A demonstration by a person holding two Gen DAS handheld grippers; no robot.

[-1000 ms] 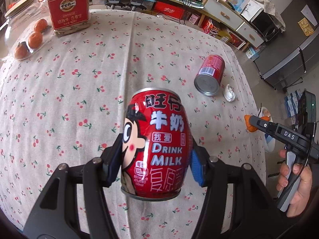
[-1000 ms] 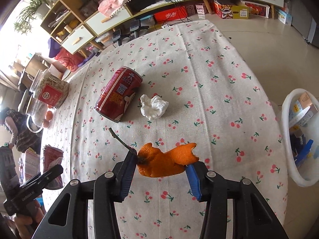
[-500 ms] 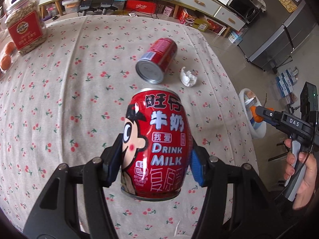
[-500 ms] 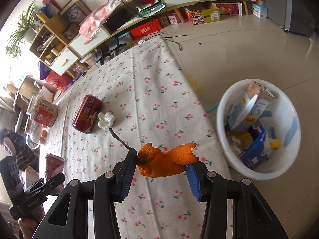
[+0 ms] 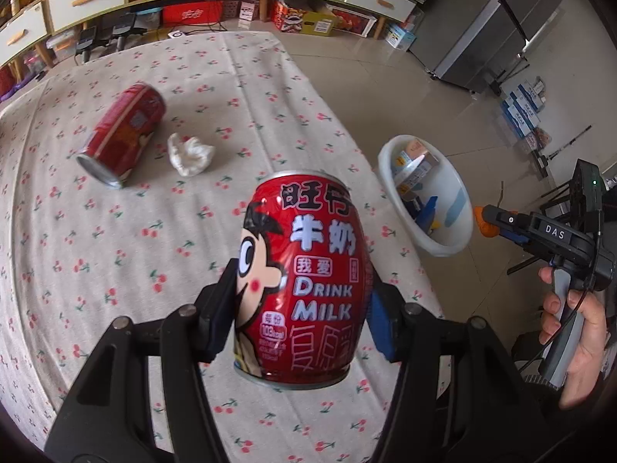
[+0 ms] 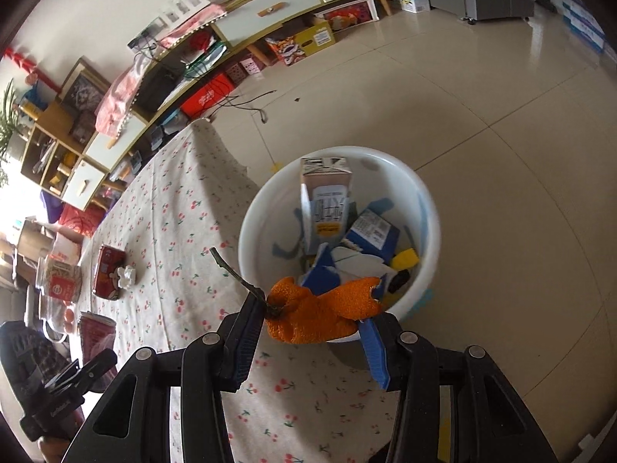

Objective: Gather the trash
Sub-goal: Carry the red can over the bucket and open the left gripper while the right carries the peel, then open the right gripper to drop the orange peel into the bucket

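Now my right claw (image 6: 312, 332), clamped on the orange peel (image 6: 320, 318), should clear the bin (image 6: 335, 154) rim before releasing. Left claw (image 5: 300, 320) grips the milk can (image 5: 304, 277).

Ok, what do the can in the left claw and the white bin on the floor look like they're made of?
Milk can: looks like thin metal, glossy printed red skin with highlights and a silvery rolled bottom rim. White bin: probably plastic, with smooth, slightly shiny, thin, evenly curved walls; I can't confirm this from the look alone.
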